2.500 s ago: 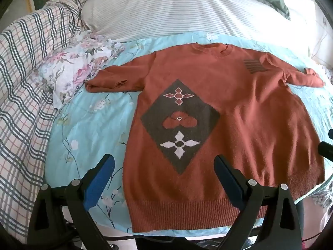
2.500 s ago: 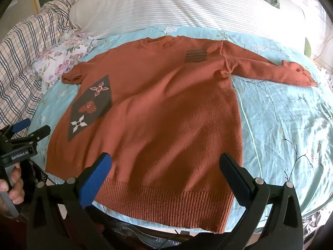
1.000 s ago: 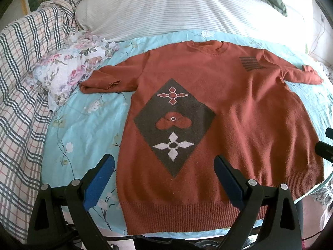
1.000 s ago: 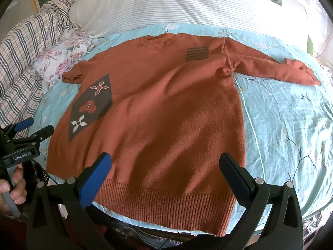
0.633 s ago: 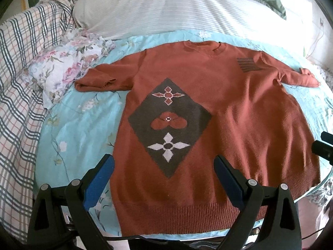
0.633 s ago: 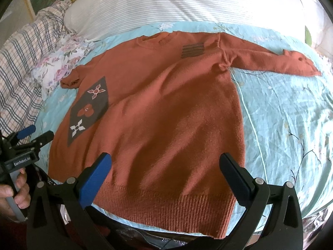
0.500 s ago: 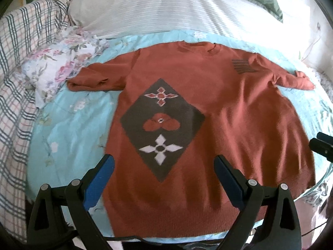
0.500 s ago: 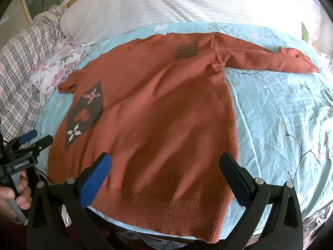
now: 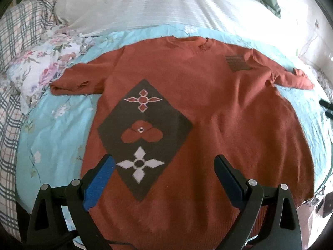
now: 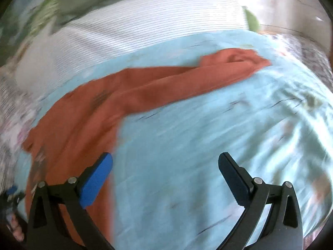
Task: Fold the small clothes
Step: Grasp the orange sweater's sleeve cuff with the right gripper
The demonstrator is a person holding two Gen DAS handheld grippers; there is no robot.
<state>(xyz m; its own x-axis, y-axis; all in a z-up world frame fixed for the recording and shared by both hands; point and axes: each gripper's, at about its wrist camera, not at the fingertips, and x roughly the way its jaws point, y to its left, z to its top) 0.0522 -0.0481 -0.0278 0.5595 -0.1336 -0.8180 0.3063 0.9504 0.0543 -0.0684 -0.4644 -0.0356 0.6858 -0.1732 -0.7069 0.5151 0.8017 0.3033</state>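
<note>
A bed (image 9: 52, 137) under a pale blue floral sheet carries the rust sweater (image 9: 208, 108) spread flat, front up, both sleeves out; in the left wrist view the left gripper (image 9: 164, 166) has moved in over the hem, jaws spread and empty. In the blurred right wrist view the right gripper (image 10: 166, 166), jaws spread and empty, has swung off the body toward the right sleeve (image 10: 187, 83), so a sleeve fold probably comes first.

No legible text or labels anywhere.
</note>
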